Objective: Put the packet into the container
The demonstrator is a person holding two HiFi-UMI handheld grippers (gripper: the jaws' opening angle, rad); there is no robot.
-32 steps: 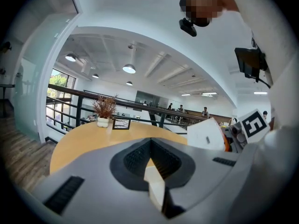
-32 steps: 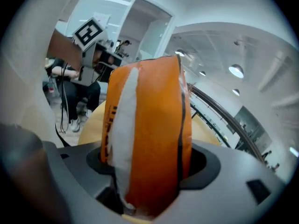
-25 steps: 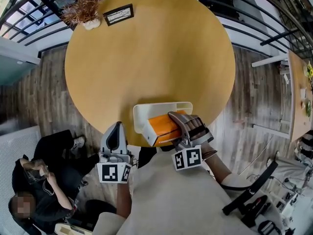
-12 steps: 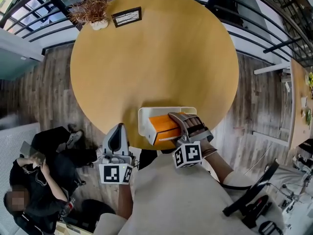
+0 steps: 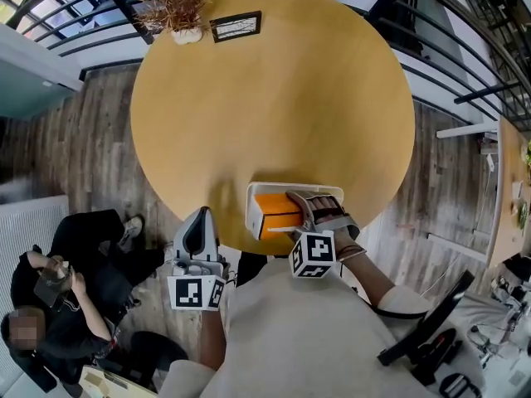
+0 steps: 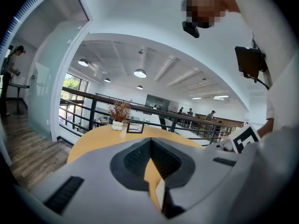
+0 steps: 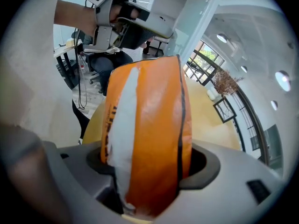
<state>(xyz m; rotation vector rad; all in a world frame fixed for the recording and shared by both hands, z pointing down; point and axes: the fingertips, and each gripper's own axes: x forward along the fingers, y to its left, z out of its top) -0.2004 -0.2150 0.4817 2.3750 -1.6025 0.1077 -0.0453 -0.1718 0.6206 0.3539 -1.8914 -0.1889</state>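
At my 7 o'clock, my left gripper [image 5: 198, 219] hung off the round tan desk [image 5: 274, 98], fingers together on nothing. My right gripper [image 5: 309, 208] had its fingers clamped on the orange plastic packet [image 5: 274, 211], within the white rectangular container [image 5: 252, 215] at the desk's 6 o'clock edge.

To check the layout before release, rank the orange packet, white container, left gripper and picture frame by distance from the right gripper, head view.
1. orange packet, clamped in the right gripper.
2. white container, under the packet, at the table's near edge.
3. left gripper, to the left, off the table.
4. picture frame, at the far edge.
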